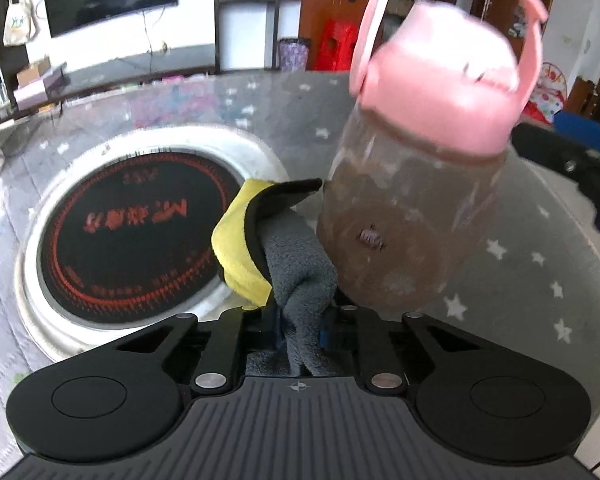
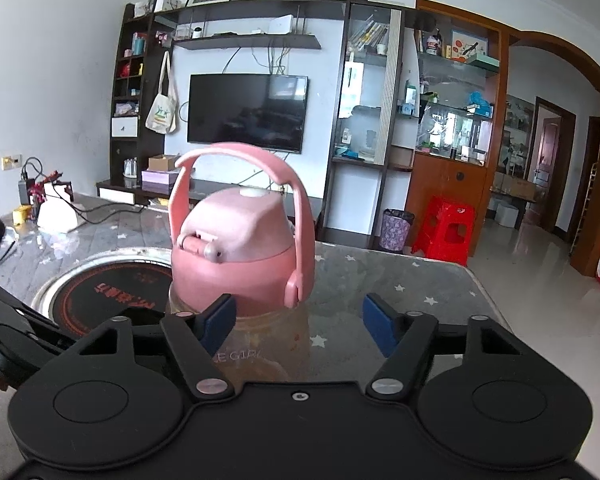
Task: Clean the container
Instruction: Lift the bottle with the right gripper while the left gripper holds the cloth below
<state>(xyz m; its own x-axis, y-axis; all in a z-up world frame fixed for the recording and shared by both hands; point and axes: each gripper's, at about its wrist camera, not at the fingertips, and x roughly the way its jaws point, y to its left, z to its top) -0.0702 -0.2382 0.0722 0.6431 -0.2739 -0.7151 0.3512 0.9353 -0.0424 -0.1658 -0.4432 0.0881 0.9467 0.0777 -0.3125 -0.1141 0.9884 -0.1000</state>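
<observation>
The container (image 1: 404, 216), a clear bottle with a pink lid (image 2: 236, 240) and carry handle, stands on the star-patterned table (image 2: 420, 280) beside the round inset cooktop (image 1: 128, 236). My left gripper (image 1: 300, 320) has its jaws pinching a grey-and-yellow cloth (image 1: 276, 248) that touches the bottle's side. My right gripper (image 2: 298, 320) has its jaws spread, the left pad beside the bottle.

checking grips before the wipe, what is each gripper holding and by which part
Left gripper pinches the grey and yellow cloth by its bunched grey end. Right gripper is open, holding nothing.
</observation>
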